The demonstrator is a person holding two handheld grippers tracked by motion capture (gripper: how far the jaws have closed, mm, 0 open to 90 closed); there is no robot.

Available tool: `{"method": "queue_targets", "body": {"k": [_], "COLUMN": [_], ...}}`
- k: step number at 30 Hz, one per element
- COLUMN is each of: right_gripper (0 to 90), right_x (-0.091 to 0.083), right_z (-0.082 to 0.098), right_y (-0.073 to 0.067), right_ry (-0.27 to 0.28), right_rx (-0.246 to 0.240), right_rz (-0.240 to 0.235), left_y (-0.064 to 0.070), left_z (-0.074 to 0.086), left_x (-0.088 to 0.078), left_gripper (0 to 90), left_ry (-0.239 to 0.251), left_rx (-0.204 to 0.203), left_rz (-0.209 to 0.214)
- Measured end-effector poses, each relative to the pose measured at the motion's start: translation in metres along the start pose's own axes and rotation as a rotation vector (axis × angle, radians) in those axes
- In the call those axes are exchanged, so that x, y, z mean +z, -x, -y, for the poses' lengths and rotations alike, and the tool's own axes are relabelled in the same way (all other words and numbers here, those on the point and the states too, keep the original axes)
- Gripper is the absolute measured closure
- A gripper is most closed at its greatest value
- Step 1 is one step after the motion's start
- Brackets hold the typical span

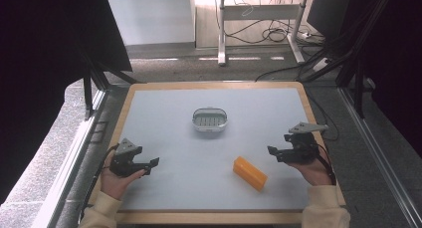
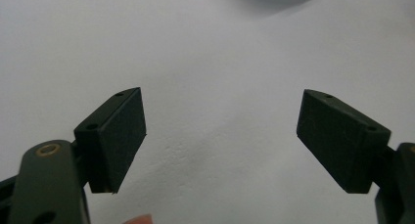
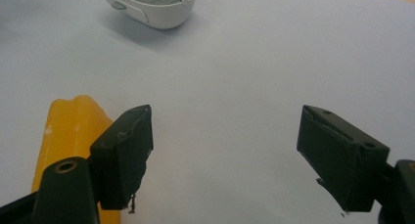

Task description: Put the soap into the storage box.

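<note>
The table (image 1: pixel 164 198) has a pale grey top framed by a wooden rim, and most of that top lies bare. At its left edge a hand holds the left gripper (image 1: pixel 152 163) low over the near left corner, pointing inward. In the left gripper view the left gripper (image 2: pixel 220 136) has its jaws spread wide, with nothing but bare surface between them; it grips nothing and touches nothing that can be seen. A broad stretch of open top runs from it toward the middle.

Farther back, near the centre, sits a white oval soap dish (image 1: pixel 209 119) with a ribbed insert, well apart from both grippers and from every edge. In the right gripper view the soap dish (image 3: pixel 151 4) shows at the top.

Nearer the front, right of centre, an orange soap bar (image 1: pixel 250 172) lies flat and slantwise, with free space around it.

At the right edge the other hand holds the right gripper (image 1: pixel 272 151) near the bar, pointing left. In the right gripper view the right gripper (image 3: pixel 222 150) stands released, its jaws apart over empty surface; the soap bar (image 3: pixel 73 131) lies beyond one jaw, outside the gap.
</note>
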State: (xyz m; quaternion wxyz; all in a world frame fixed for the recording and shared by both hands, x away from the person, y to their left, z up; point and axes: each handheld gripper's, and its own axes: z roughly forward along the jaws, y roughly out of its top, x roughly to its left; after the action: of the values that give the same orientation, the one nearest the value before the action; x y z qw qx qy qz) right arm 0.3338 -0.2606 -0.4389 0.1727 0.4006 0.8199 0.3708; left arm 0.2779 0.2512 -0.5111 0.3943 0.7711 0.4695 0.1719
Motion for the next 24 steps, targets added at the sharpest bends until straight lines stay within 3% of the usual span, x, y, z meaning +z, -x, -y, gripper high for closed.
{"method": "queue_targets", "body": {"k": [4,8,13,24], "right_gripper": [25.5,26.6,27.3,30.3], "right_x": [-0.001,-0.003,-0.005,-0.01], "right_z": [-0.005,-0.007,-0.011,-0.02], "right_y": [-0.008,-0.013,-0.019,-0.032], "right_ry": [-0.035,-0.043,-0.045,-0.081], "right_rx": [-0.041,-0.061,-0.068,-0.078], "right_rz": [0.036,0.009,-0.026,-0.05], "left_y": [0.0,-0.001,0.0,0.001], "left_z": [0.0,0.0,0.002,0.002], "left_x": [0.001,0.002,0.001,0.002], "left_gripper": [18.6,18.8,18.3,18.8], "left_ry": [0.003,0.003,0.0,-0.002], "left_rx": [-0.001,0.006,0.008,0.011], "left_rz": [0.001,0.006,-0.018,-0.011]}}
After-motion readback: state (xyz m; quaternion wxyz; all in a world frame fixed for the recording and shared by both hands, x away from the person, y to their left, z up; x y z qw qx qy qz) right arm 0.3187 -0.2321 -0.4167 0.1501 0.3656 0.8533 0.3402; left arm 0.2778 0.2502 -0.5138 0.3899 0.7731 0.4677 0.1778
